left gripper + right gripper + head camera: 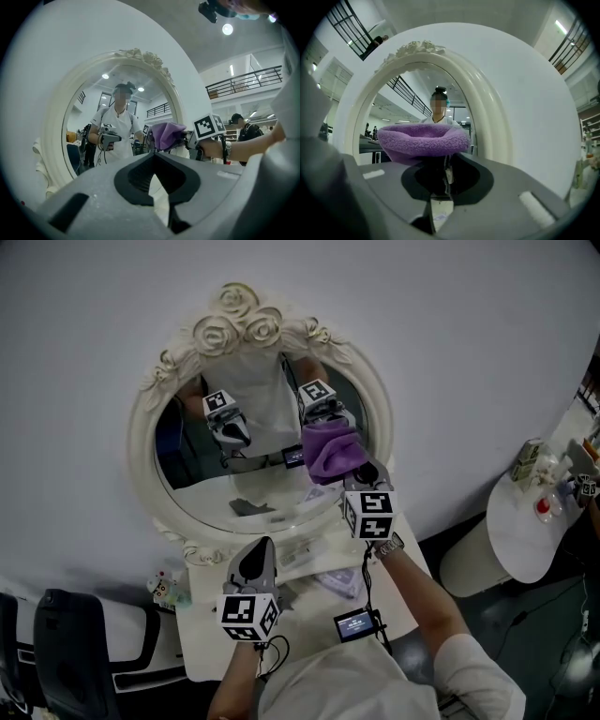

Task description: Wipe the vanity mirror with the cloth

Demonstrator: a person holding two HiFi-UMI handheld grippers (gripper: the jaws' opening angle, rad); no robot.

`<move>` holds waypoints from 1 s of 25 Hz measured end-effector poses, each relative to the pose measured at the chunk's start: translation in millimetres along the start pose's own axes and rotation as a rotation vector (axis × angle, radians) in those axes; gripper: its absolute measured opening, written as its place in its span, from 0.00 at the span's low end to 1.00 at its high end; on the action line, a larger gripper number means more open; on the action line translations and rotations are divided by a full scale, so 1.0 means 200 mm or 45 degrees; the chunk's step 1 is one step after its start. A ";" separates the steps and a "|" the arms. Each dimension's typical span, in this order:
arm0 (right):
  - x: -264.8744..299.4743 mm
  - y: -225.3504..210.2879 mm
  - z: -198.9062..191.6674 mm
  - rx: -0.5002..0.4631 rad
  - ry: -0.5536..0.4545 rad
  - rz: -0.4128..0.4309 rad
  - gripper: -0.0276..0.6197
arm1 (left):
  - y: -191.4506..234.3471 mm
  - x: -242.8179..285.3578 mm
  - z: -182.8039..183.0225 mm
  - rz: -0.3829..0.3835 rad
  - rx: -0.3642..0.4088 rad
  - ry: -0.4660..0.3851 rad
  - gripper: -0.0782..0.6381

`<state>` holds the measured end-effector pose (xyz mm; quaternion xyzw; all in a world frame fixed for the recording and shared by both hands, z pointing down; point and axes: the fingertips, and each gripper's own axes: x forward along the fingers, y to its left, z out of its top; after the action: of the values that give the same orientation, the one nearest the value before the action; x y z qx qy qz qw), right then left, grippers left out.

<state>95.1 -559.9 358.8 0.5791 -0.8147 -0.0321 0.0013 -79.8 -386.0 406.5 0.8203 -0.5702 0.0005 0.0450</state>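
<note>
An oval vanity mirror [246, 470] in a cream frame [142, 442] topped with carved roses stands upright on a small white table. My right gripper [354, 468] is shut on a bunched purple cloth [330, 450], which sits against the right part of the glass. From the right gripper view the cloth [423, 140] bulges over the closed jaw tips of that gripper [446, 165], just left of the frame's right side [485, 117]. My left gripper [263, 543] is shut and empty, low in front of the mirror's bottom edge. Its own view shows its closed tips [154, 159], the cloth [166, 133] and the glass [117, 117].
On the table [309, 629] lie a small screen device [356, 622] and a pale purple item [342, 582]. A round white side table [520, 540] with bottles stands at the right. A dark chair [75, 643] is at the lower left. A white wall backs the mirror.
</note>
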 end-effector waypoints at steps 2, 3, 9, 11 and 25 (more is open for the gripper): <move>-0.01 -0.07 -0.02 0.002 0.013 -0.035 0.13 | -0.02 0.01 0.00 -0.008 -0.001 0.000 0.12; -0.01 -0.09 -0.03 0.007 0.018 -0.047 0.13 | -0.02 0.01 0.00 -0.009 0.000 0.000 0.11; -0.04 -0.10 -0.04 0.106 0.016 -0.049 0.12 | -0.02 0.00 0.00 0.004 0.010 0.003 0.12; -0.06 -0.04 -0.01 0.138 -0.022 -0.005 0.12 | 0.00 -0.02 0.00 0.020 0.010 0.001 0.12; -0.02 0.93 -0.12 0.100 0.018 0.534 0.12 | 0.30 -0.36 0.01 0.294 0.014 -0.018 0.12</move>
<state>-78.4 -495.5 393.2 0.3967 -0.9179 0.0046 -0.0088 -160.5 -339.2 404.2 0.7493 -0.6612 0.0031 0.0363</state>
